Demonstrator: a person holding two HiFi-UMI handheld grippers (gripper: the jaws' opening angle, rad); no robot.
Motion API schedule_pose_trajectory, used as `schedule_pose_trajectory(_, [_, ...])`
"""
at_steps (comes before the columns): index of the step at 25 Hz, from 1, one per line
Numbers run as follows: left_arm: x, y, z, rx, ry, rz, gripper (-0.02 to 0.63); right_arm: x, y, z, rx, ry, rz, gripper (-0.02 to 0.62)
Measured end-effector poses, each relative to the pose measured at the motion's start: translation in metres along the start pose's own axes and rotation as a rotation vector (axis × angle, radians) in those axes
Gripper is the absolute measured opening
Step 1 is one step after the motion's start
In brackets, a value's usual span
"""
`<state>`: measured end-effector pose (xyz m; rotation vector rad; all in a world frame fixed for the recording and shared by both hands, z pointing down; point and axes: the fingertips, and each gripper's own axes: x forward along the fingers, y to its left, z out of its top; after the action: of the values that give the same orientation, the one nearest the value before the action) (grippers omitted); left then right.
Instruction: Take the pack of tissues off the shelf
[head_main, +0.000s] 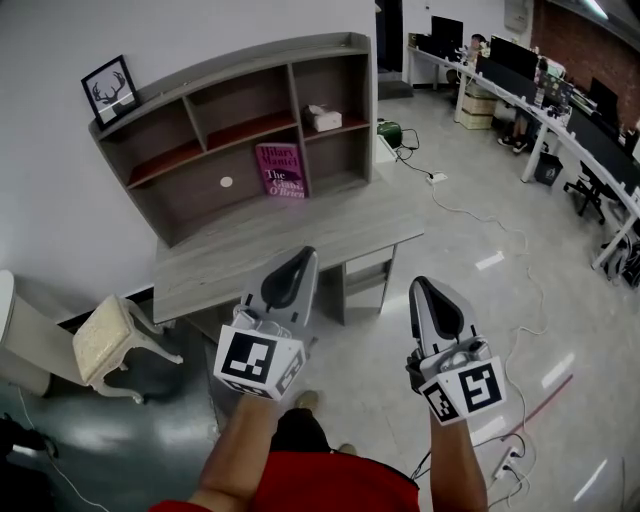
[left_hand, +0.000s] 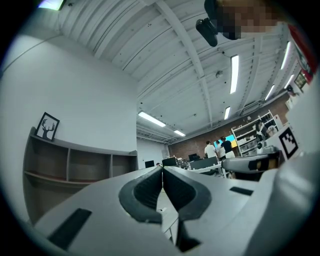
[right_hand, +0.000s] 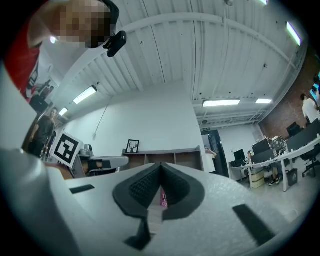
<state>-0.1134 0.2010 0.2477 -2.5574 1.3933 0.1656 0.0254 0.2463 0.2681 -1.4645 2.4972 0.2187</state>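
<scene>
The pack of tissues (head_main: 322, 117) is a pale block on the middle right shelf of the grey shelf unit (head_main: 240, 130), which stands on a desk (head_main: 220, 262) against the white wall. Both grippers are held up in front of the desk, well short of the shelf. My left gripper (head_main: 303, 254) is shut with nothing in it, its dark pads (left_hand: 150, 187) pressed together. To its right, my right gripper (head_main: 421, 284) is shut and empty too. In the right gripper view the jaws (right_hand: 161, 167) point at the shelf unit (right_hand: 165, 156).
A pink book (head_main: 281, 170) leans in the lower shelf bay below the tissues. A framed deer picture (head_main: 110, 88) sits on the shelf top. A cream chair (head_main: 110, 340) stands left of the desk. Cables (head_main: 470, 215) cross the floor; office desks (head_main: 540, 90) are far right.
</scene>
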Motion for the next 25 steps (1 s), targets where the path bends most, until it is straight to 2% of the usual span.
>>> schedule_pose_trajectory(11, [0.101,0.032,-0.037,-0.029,-0.013,0.012,0.011,0.061,-0.071,-0.037,-0.024,0.025,-0.022,0.005])
schedule_pose_trajectory(17, [0.187,0.079,-0.062,-0.019,-0.042,0.069,0.012,0.135,-0.139,-0.056,-0.060,0.058,-0.021,0.005])
schedule_pose_trajectory(21, [0.243,0.111,-0.085,-0.020,-0.011,0.093,0.014,0.195,-0.181,-0.066,-0.065,0.059,-0.011,0.005])
schedule_pose_trajectory(22, [0.256,0.119,-0.089,-0.024,-0.006,0.102,0.021,0.208,-0.189,-0.068,-0.065,0.061,-0.004,0.005])
schedule_pose_trajectory(25, [0.290,0.141,-0.100,-0.034,0.011,0.126,0.109,0.244,-0.208,-0.076,-0.066,0.067,0.025,0.005])
